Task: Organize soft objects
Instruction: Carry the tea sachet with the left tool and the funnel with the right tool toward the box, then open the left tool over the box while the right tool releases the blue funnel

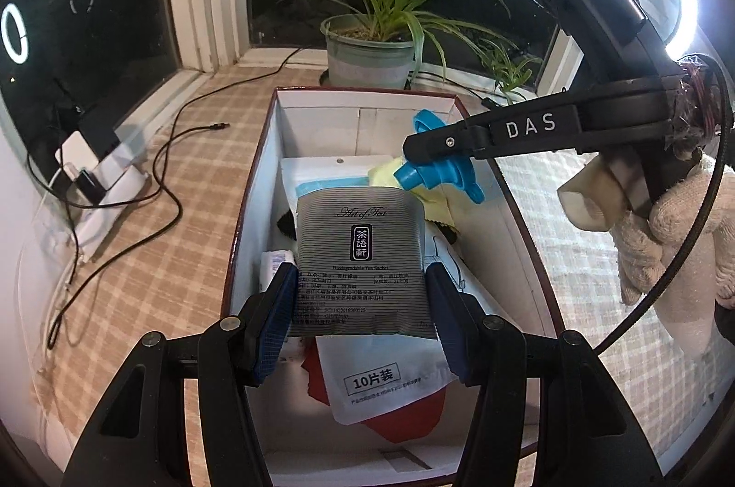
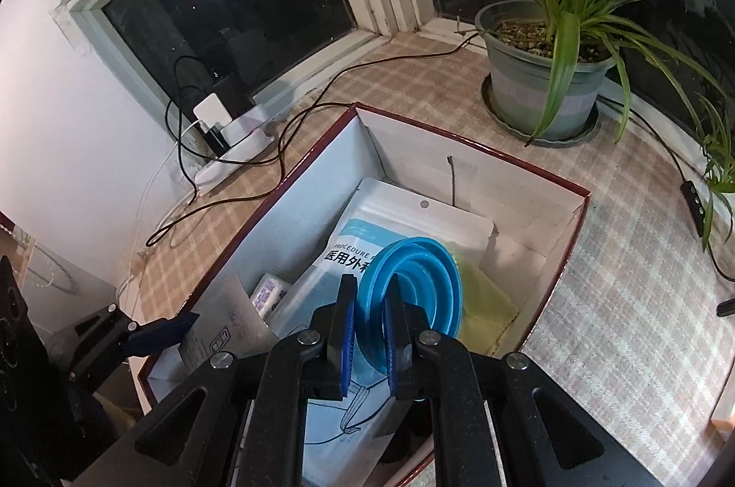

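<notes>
Inside the box: the open cardboard box [image 1: 257,184] on the checked worktop [image 1: 183,184] already holds flat packets, a yellow cloth [image 2: 487,303] and a red cloth [image 1: 404,418].
Tea sachet: the grey striped tea sachet [image 1: 363,257] sits over the box between the pads of the left gripper [image 1: 360,317]; the jaws stand about its width apart, and I cannot tell whether the pads still press its side edges.
Sachet handling: likely light, pliable, with a slick film that may slip; best held by the side edges, low down, as now.
Funnel: the blue folding funnel [image 2: 413,289] hangs above the mask packet [image 2: 367,239], pinched by its rim in the nearly closed right gripper [image 2: 367,340].
Funnel handling: looks like soft rubbery silicone, light and springy; the rim gives a firm hold, while the ribbed cone would probably collapse under pressure.
Risk: a loose packet may slide off the pile beneath.
</notes>
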The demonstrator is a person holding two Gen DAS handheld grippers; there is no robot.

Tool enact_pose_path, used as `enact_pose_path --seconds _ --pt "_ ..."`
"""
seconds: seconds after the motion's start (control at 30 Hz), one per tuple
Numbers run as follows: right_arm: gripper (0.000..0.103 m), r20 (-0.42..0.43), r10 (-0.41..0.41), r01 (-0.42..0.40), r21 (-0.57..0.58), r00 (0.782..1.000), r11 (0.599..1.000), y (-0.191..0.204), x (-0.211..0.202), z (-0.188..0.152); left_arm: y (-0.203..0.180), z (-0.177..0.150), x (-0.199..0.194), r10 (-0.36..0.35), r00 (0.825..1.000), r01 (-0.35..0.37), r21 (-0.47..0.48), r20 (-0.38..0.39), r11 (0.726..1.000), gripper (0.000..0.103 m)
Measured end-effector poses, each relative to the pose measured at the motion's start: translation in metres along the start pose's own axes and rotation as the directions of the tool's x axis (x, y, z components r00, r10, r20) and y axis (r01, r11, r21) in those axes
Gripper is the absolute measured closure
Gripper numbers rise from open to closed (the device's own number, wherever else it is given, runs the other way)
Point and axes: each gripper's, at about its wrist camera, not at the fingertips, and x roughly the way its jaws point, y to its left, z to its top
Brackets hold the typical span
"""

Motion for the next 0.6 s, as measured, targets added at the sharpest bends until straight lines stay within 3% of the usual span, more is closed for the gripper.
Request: enact_pose_path --seconds 0.07,0.2,0.4,0.47,0.6 --pt "0.091 0.001 -0.002 0.002 0.0 1.0 1.0 0.0 -0.001 0.0 0.0 0.0 0.001 -0.003 1.0 0.003 -0.004 -0.003 1.0 0.044" --pt "0.068 0.01 -0.007 0.007 -0.004 1.0 1.0 0.001 -0.004 0.0 0.0 0.001 0.002 -0.003 1.0 0.003 -0.008 -0.007 1.0 0.039" --pt "0.06 0.03 -0.008 0.008 0.012 1.0 1.0 0.001 -0.011 0.001 0.001 0.0 0.002 -0.002 1.0 0.002 -0.025 -0.017 1.0 0.036" --pt "0.059 0.034 -0.006 0.006 0.013 0.999 1.0 0.001 -0.013 0.001 0.002 0.0 0.0 -0.003 1.0 0.003 -0.033 -0.012 0.999 0.029" --pt "0.059 0.039 -0.007 0.006 0.025 0.999 1.0 0.001 -0.016 -0.002 0.005 0.0 -0.001 -0.021 1.0 0.021 -0.049 -0.008 0.999 0.028"
